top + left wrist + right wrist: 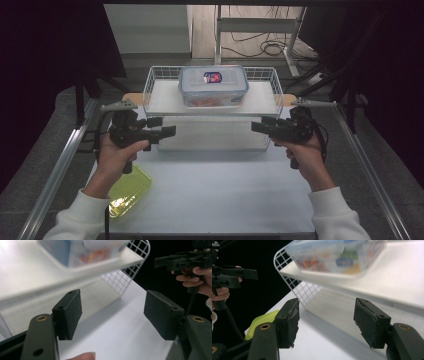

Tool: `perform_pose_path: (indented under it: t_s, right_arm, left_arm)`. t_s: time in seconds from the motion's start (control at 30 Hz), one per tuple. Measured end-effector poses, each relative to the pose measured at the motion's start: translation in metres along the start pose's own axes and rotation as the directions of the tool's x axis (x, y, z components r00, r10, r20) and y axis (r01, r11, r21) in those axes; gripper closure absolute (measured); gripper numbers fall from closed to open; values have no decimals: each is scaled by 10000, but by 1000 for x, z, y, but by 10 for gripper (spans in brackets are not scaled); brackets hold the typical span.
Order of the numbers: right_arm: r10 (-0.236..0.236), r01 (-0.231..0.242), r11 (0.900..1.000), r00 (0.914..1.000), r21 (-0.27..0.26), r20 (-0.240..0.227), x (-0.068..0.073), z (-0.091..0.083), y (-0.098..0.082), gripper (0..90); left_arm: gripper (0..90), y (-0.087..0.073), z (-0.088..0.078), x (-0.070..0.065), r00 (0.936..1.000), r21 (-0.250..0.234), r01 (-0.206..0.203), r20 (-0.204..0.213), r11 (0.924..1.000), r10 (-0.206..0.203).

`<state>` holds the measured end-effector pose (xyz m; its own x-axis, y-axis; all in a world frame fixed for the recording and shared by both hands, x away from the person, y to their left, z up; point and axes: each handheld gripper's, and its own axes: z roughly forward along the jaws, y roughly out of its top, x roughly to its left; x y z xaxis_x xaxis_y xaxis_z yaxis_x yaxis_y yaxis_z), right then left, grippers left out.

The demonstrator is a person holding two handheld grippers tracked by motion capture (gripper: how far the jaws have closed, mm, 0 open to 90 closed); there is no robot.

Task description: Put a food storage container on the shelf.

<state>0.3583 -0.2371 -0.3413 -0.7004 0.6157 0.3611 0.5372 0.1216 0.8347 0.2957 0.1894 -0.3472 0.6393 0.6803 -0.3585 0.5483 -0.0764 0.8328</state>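
Observation:
A clear lidded plastic container [213, 86] with colourful contents and a blue-red label sits on the upper white shelf of a wire-edged rack [165, 102] at the back of the white table [220, 190]. The container [82, 251] appears blurred at the top of the left gripper view, and the container [337, 256] likewise in the right gripper view. My left gripper [167, 131] is held open in front of the rack's left side, nothing between its jaws. My right gripper [257, 126] is open at the rack's right side, also empty. Both point inward toward each other.
A yellow-green lid or shallow tray [129, 191] lies on the table's near left, beside the left forearm; the same lid [260, 321] shows behind the right gripper's jaw. Metal rails run along both table sides. Cables and a frame lie on the floor beyond.

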Motion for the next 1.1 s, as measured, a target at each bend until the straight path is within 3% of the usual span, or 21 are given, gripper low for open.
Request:
perform_pose_path:
  t_s: [0.47, 0.7, 0.9, 1.1]
  right_arm:
    - [-130, 147, 9934, 9998, 1142, -160, -7, 7, -61, 366]
    - [-373, 404, 9874, 9990, 1527, -233, -2, 7, -85, 349]
    - [-524, 562, 9782, 9983, 2000, -243, 1, 10, -107, 347]
    - [-393, 403, 9727, 9992, 2286, -86, -1, 15, -117, 341]
  left_arm:
    - [300, -61, 13, 10, 9996, 1017, 276, 45, 9944, -282]
    - [289, -81, 15, 5, 10000, 1352, -44, 27, 9908, 40]
    - [284, -99, 17, 7, 10000, 1745, 88, -31, 9846, -84]
    - [283, -109, 19, 7, 9999, 1989, 38, -106, 9800, -18]
